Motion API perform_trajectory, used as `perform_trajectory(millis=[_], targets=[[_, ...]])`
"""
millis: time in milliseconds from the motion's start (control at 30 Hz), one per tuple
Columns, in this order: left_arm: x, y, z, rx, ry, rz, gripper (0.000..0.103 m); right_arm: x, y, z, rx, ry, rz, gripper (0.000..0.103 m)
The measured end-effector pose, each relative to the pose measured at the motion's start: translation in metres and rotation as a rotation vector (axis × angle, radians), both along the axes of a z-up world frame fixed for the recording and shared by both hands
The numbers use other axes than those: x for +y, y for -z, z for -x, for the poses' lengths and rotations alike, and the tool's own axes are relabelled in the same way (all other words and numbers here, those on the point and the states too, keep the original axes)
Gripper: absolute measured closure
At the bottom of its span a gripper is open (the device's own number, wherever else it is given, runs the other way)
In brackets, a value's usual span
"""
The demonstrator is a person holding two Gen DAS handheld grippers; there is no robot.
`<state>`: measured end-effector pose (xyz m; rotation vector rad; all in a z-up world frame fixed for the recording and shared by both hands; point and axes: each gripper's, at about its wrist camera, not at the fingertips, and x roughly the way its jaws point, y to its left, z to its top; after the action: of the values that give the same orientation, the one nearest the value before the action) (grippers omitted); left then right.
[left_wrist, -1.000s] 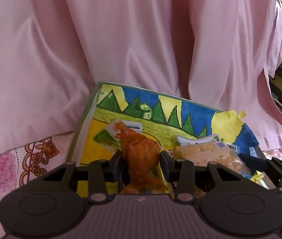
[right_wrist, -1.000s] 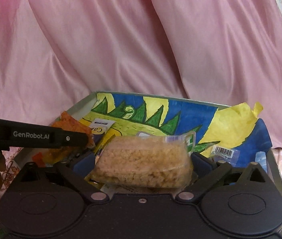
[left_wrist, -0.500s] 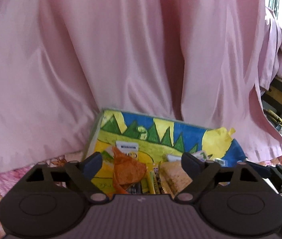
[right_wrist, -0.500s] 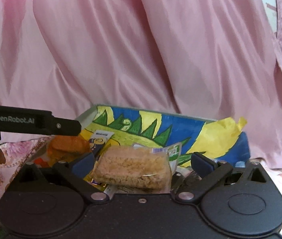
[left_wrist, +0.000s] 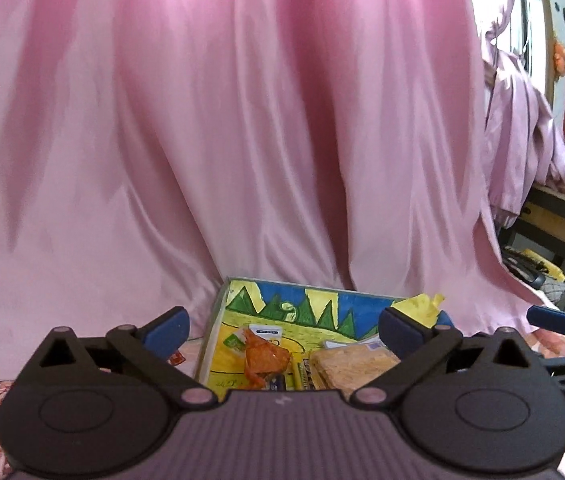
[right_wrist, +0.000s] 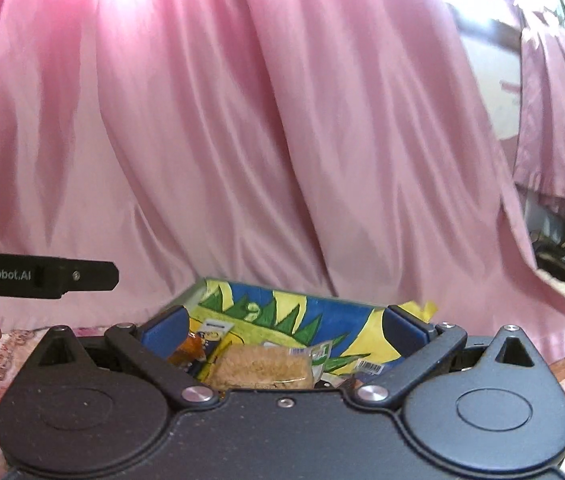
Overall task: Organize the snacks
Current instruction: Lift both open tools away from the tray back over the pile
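Note:
A painted box [left_wrist: 324, 298] with green peaks, blue sky and yellow ground holds several snack packs. An orange snack pack [left_wrist: 264, 356] lies in its left part, and a clear pack of beige crumbly snack [left_wrist: 352, 364] lies to its right. My left gripper [left_wrist: 282, 330] is open and empty, raised in front of the box. In the right wrist view the same box [right_wrist: 282, 300] shows the beige pack [right_wrist: 260, 366] and a bit of the orange pack [right_wrist: 190, 346]. My right gripper [right_wrist: 284, 326] is open and empty above the box's near side.
A pink curtain [left_wrist: 242, 140] hangs close behind the box. The box stands on a floral pink cloth [right_wrist: 6, 350]. The left gripper's body [right_wrist: 38, 275] reaches in at the left of the right wrist view. A dark workbench [left_wrist: 554, 224] stands at the far right.
Both grippers opened and let go: the orange pack and the beige pack now lie in the box. Both grippers have pulled back and up from the box.

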<state>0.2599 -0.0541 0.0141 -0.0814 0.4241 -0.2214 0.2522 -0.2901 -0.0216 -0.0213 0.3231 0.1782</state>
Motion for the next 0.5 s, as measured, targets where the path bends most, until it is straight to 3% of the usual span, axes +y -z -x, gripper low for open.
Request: perform_trajectory(millis=[267,500], targets=[[0.003,-0.018,0.074,-0.054,-0.078,0.002,0.0,-0.015,-0.029,0.072,-0.076,0.003,-0.004,0.001],[0.003,-0.011,0.143,-0.095,-0.13,0.011,0.0,-0.028,-0.038,0.14,-0.104,0.02,-0.028,0.001]])
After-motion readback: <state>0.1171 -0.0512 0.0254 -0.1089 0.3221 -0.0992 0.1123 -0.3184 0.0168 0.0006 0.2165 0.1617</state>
